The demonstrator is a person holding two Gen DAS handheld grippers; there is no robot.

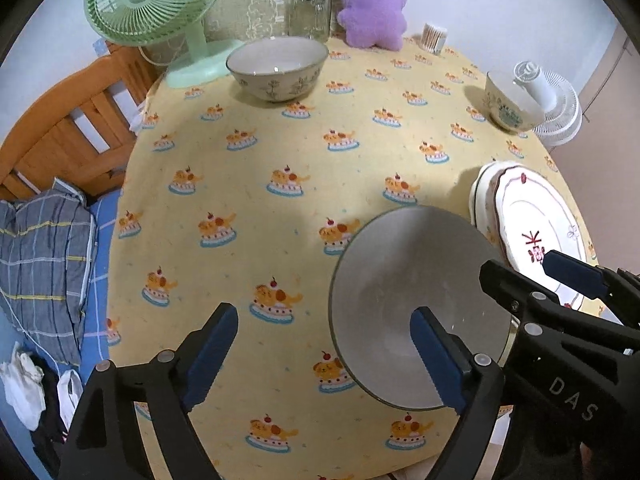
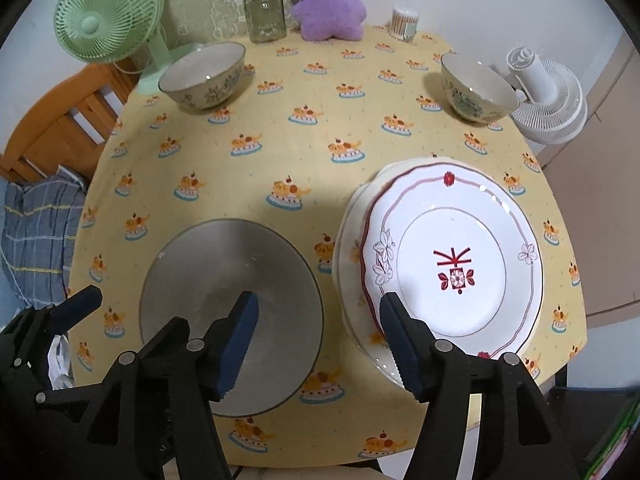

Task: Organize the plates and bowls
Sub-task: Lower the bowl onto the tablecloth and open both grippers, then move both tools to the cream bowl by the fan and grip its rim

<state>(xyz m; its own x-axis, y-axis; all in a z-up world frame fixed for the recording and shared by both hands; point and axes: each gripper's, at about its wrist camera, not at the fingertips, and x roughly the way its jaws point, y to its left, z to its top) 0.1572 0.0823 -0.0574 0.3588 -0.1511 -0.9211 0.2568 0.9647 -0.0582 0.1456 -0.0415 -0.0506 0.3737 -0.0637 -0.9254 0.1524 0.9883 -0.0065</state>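
A grey bowl [image 1: 412,300] [image 2: 232,312] stands near the table's front edge. A white plate with red trim [image 2: 456,260] [image 1: 536,228] lies on top of other plates to its right. A floral bowl [image 1: 278,66] [image 2: 204,74] stands at the back left, a second floral bowl [image 1: 508,100] [image 2: 476,90] at the back right. My left gripper [image 1: 324,356] is open above the table, its right finger over the grey bowl. My right gripper [image 2: 318,344] is open, straddling the gap between the grey bowl and the plates.
The yellow tablecloth [image 2: 320,168] covers the table. A green fan [image 2: 108,20], glass jar [image 2: 264,10], purple plush [image 2: 328,0] and cotton-swab tub [image 2: 406,22] line the back. A white fan [image 2: 548,92] stands off the right edge. A wooden bed frame [image 1: 72,124] is left.
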